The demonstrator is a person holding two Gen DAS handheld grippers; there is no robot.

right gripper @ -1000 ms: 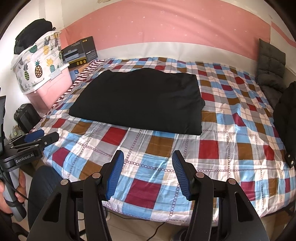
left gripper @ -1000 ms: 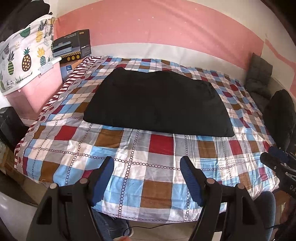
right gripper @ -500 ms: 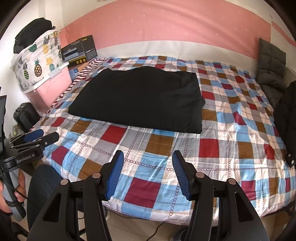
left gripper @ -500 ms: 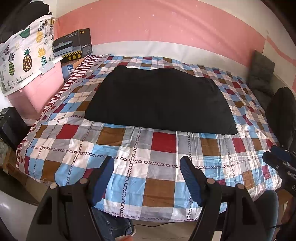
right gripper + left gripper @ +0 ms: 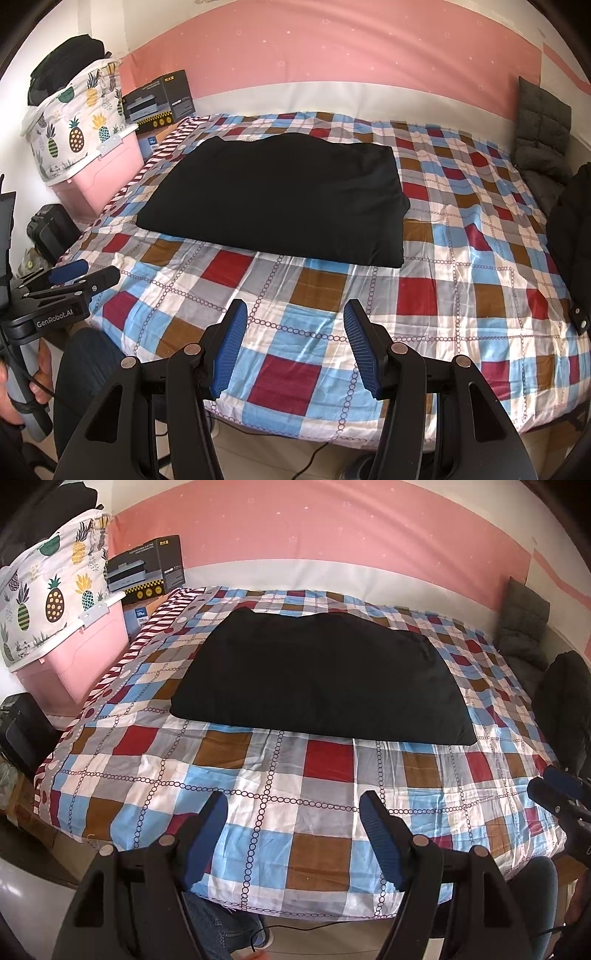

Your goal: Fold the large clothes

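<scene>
Closest in, both tools are hanging over the near edge of the bed, angled down at the checked bedspread (image 5: 295,775). The left gripper (image 5: 293,808) is standing wide, its 2 blue pads (image 5: 205,838) far apart with only quilt showing between them, gripping nothing and touching nothing. The right gripper (image 5: 292,321) is sitting at a narrower gap, roughly half spread, and it too is empty, clear of the cloth. A hand (image 5: 14,384) is wrapping the left tool's handle at the edge of the right view.

Further in, the black garment (image 5: 317,679) is lying flat across the middle of the bedspread, well apart from both tools. It is looking like a neat, squared-off block, probably folded at least once already, though the dark fabric is hiding its layers. Spread flat like that, its near edge is offering both tools a clean place to pinch.

Beyond, a pink storage box (image 5: 74,657) is standing beside the bed, by the pink wall.
</scene>
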